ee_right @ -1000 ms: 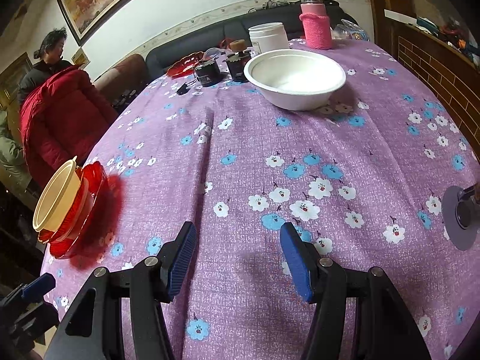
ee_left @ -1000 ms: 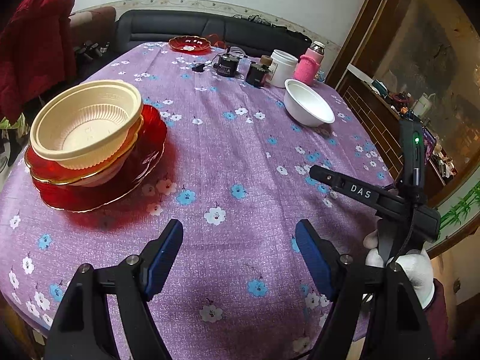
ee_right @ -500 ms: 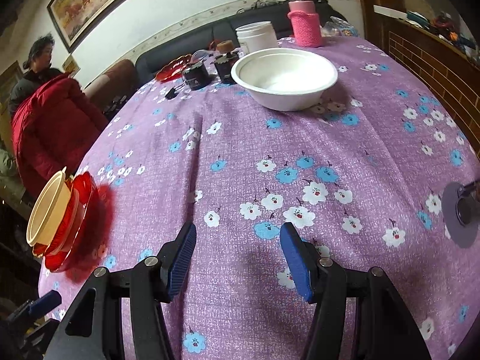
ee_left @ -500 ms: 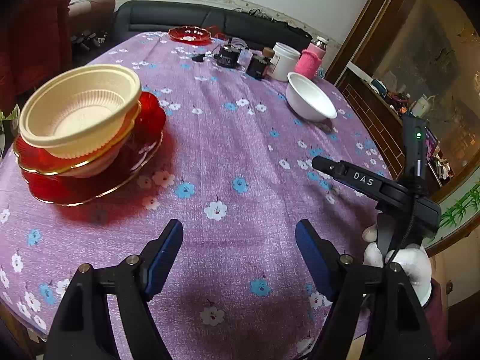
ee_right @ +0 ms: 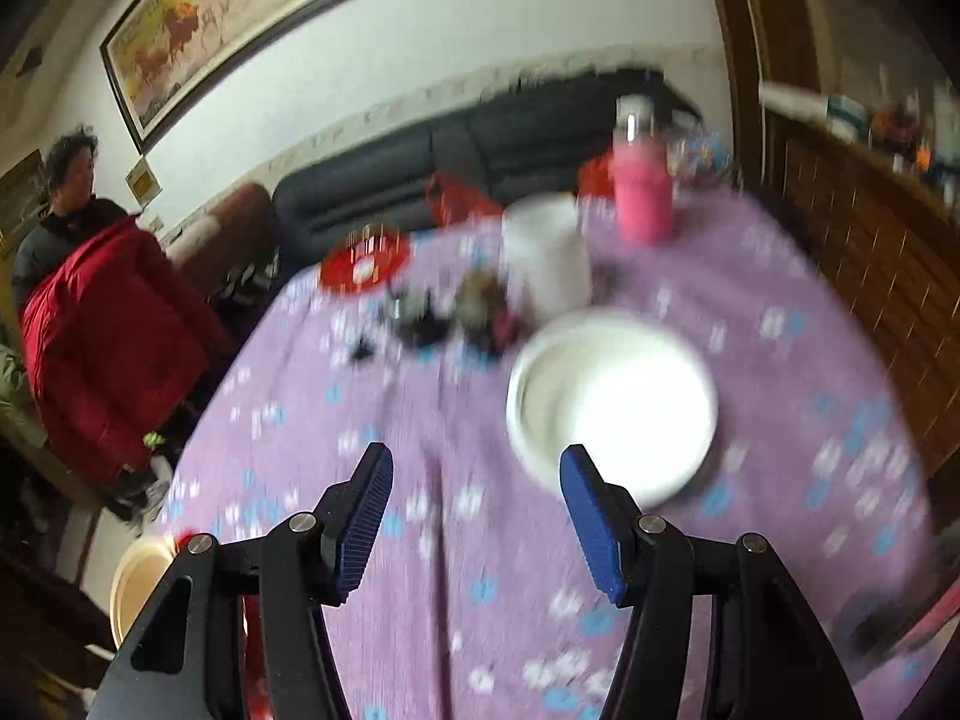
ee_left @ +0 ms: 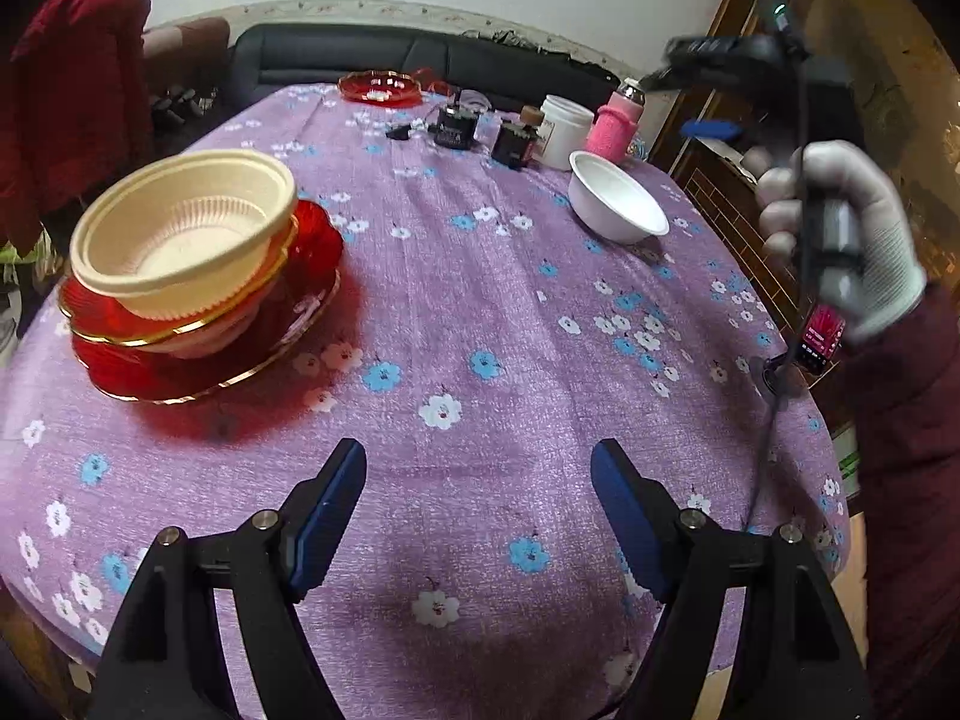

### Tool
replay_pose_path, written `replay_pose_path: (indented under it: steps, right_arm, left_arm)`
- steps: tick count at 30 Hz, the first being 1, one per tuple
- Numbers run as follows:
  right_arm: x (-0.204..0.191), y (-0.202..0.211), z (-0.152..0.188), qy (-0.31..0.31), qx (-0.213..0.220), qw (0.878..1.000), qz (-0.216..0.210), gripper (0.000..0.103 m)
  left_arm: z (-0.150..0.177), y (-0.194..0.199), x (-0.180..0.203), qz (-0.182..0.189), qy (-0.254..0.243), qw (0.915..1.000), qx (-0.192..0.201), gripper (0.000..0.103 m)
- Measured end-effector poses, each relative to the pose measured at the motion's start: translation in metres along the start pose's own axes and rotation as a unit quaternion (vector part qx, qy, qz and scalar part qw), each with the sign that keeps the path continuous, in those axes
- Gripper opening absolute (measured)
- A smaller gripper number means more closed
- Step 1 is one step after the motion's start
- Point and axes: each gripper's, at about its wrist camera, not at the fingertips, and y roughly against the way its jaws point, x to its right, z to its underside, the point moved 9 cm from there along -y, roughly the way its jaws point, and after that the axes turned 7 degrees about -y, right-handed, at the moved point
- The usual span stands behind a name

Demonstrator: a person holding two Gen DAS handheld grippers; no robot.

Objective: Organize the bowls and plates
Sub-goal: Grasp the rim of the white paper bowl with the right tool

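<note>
The white bowl [ee_right: 612, 405] sits on the table [ee_left: 480, 312] just ahead of the right tongs [ee_right: 477, 516], whose jaws gape with nothing between them. The left tongs [ee_left: 480, 516] gape likewise over bare cloth. To their left, a cream bowl [ee_left: 180, 234] rests stacked on red plates [ee_left: 198, 354].

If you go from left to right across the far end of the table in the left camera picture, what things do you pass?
Red plate → black gadget → second black gadget → white jar → pink bottle.
</note>
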Motion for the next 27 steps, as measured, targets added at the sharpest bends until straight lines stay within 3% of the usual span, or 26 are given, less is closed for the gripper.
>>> replay_pose_path:
  steps: [3,7,12,16,18,21,27]
  right_arm:
    - [-0.008,0.034,-0.003,0.006,0.029,0.999,-0.020,0.068]
    - [-0.004,0.044,0.052,0.022,0.000,0.999,-0.040,0.068]
    - [0.028,0.024,0.125,0.064,-0.040,0.997,0.012,0.068]
    - [0.052,0.010,0.149,0.050,-0.060,0.996,0.032,0.068]
    - [0.062,0.006,0.148,0.023,-0.063,0.997,0.024,0.068]
    - [0.069,0.002,0.135,0.023,-0.046,0.998,0.047,0.068]
    - [0.045,-0.044,0.079,0.087,-0.031,0.992,0.088,0.068]
  left_arm:
    - [-0.003,0.001,-0.005,-0.001,0.005,1.0000,0.006,0.077]
    - [-0.001,-0.004,-0.005,0.007,0.005,1.0000,0.001,0.077]
    - [0.002,-0.004,-0.002,0.015,0.001,0.9999,-0.001,0.077]
    - [0.002,-0.005,0.000,0.023,0.006,0.9997,0.001,0.077]
    - [0.005,-0.008,0.006,0.030,0.000,0.9995,-0.006,0.077]
    - [0.006,-0.008,0.011,0.030,-0.011,0.9995,-0.005,0.077]
    - [0.004,-0.009,0.004,0.022,-0.007,0.9997,-0.004,0.077]
